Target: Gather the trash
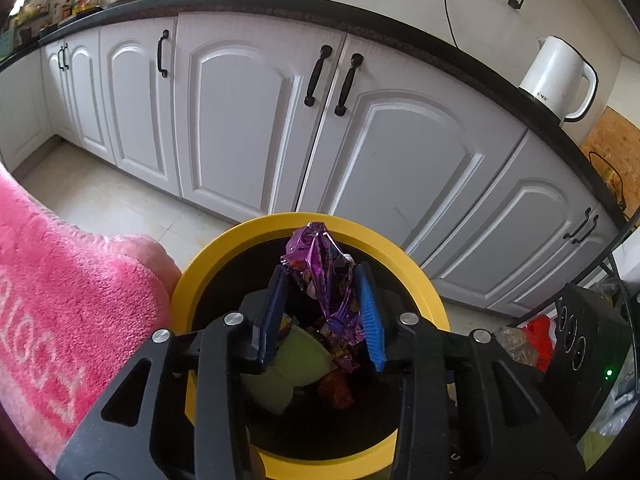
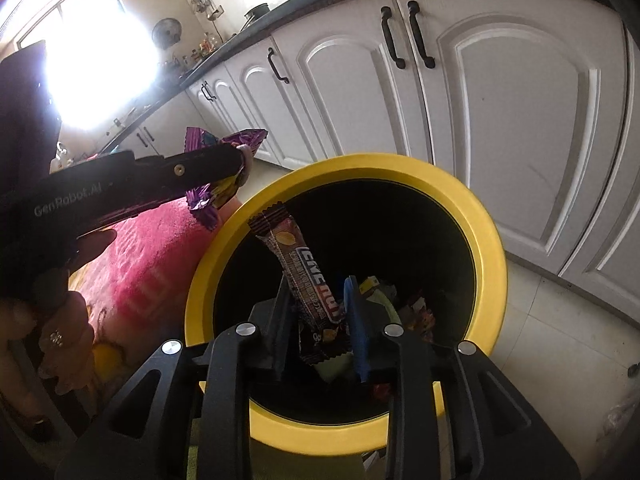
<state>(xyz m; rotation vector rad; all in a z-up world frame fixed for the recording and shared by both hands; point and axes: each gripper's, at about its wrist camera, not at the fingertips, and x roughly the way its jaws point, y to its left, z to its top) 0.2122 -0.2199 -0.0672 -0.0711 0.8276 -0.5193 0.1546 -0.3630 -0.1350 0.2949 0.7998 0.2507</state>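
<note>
- Left gripper (image 1: 324, 276) pitched down over the mouth of the yellow-rimmed bin (image 1: 404, 256), black linkage arms filling the bottom of the left wrist view.
- Jaws set narrow, with the crumpled purple foil wrapper (image 1: 324, 264) standing between the blue pads (image 1: 370, 312); top of the wrapper poking up past the fingertips, lower end hanging toward the bin's inside. Whether the pads press on it: cannot tell.
- Same gripper seen side-on in the right wrist view (image 2: 240, 160), reaching in from the left just outside the bin's rim (image 2: 492, 248), purple foil (image 2: 208, 200) sticking out above and below the fingers.
- Hand (image 2: 60, 320) wrapped round that gripper's grip at the left edge, partly in shadow.
- Right gripper (image 2: 316, 280) likewise angled down, directly over the bin opening.
- Narrow jaws here too, a brown snack-bar wrapper (image 2: 296, 264) upright between them, tilted slightly left, its crimped top end above the fingertips and its lower end down between the fingers. Contact with the pads: cannot tell.
- Bin interior black, already holding litter: a pale green piece (image 1: 296, 364), an orange-red wrapper (image 1: 336, 392), more coloured wrappers (image 2: 420, 312) along the right side.
- Pink fleece cloth (image 1: 68, 304) close beside the bin on its left.
- White cabinet doors (image 1: 240, 120) behind the bin; a white kettle (image 1: 560, 76) on the dark counter above.
</note>
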